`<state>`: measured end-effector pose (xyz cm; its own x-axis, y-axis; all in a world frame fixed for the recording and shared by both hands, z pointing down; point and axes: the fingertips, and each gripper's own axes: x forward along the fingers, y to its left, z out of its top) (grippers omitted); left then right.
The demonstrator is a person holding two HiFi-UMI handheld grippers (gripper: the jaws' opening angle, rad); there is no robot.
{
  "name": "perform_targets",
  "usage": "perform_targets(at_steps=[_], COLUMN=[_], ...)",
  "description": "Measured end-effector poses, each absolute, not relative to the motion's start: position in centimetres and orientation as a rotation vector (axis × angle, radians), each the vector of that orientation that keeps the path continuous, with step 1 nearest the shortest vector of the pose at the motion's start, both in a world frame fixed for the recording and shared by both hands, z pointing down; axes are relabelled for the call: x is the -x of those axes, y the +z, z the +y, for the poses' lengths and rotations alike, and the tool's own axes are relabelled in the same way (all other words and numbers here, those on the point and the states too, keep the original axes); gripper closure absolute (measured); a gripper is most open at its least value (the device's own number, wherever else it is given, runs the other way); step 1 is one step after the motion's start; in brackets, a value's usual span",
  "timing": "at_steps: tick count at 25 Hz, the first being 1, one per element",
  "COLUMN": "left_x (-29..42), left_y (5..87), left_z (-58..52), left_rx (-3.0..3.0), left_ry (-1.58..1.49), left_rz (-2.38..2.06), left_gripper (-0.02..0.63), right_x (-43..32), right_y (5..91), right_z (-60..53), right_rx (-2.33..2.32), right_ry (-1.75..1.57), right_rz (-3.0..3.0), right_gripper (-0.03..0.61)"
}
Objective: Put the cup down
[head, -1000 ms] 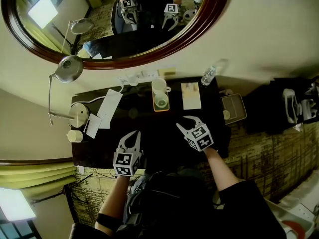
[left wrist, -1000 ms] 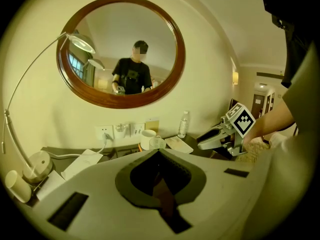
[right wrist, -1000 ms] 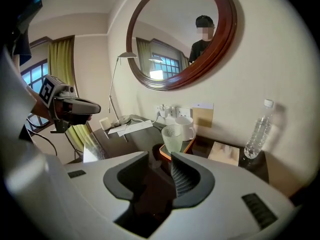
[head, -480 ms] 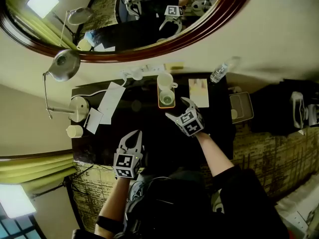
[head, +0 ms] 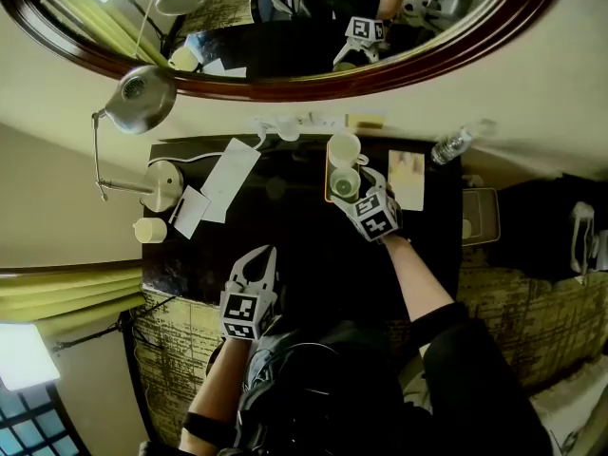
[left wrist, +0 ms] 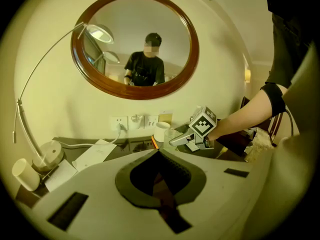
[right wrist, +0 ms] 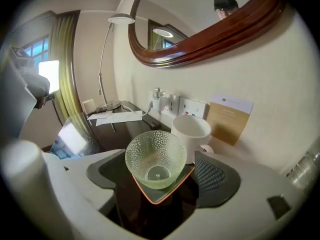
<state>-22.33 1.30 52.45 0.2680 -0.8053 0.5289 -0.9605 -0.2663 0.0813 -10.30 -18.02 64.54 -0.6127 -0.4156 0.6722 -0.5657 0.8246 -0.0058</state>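
A dimpled clear glass cup stands upright on a small orange-rimmed tray, in front of a white mug. My right gripper is open around the glass, its dark pads apart from it on either side. In the head view the right gripper reaches the glass and mug at the back of the dark desk. My left gripper is shut and empty near the desk's front edge; its closed tips point at the tray.
A desk lamp and papers take the desk's left side, with a small white cup beside them. A card and a water bottle are at the right. Wall sockets and an oval mirror are behind.
My right gripper has moved from the desk's front right up to the tray and now straddles the glass. The left gripper has stayed where it was.
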Motion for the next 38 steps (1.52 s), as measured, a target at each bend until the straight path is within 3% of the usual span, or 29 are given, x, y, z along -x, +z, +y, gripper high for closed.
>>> perform_targets(at_steps=[8, 16, 22, 38], left_x=[23.6, 23.4, 23.8, 22.7], left_y=[53.3, 53.9, 54.0, 54.3], left_z=[1.9, 2.1, 2.7, 2.6], left_rx=[-2.112, -2.096, -2.082, -2.123], left_ry=[0.517, 0.472, 0.458, 0.438], left_rz=[-1.628, -1.63, -1.639, -1.579], left_gripper=[0.614, 0.614, 0.614, 0.614], right_x=[11.3, 11.4, 11.5, 7.4], right_y=[65.8, 66.7, 66.8, 63.3], right_z=[-18.0, -17.0, -17.2, -15.2], right_rx=[-0.455, -0.218, -0.151, -0.189], right_ry=[-0.133, -0.335, -0.431, -0.463], right_rz=[-2.138, -1.961, -1.88, -1.832], right_gripper=[0.12, 0.12, 0.183, 0.195])
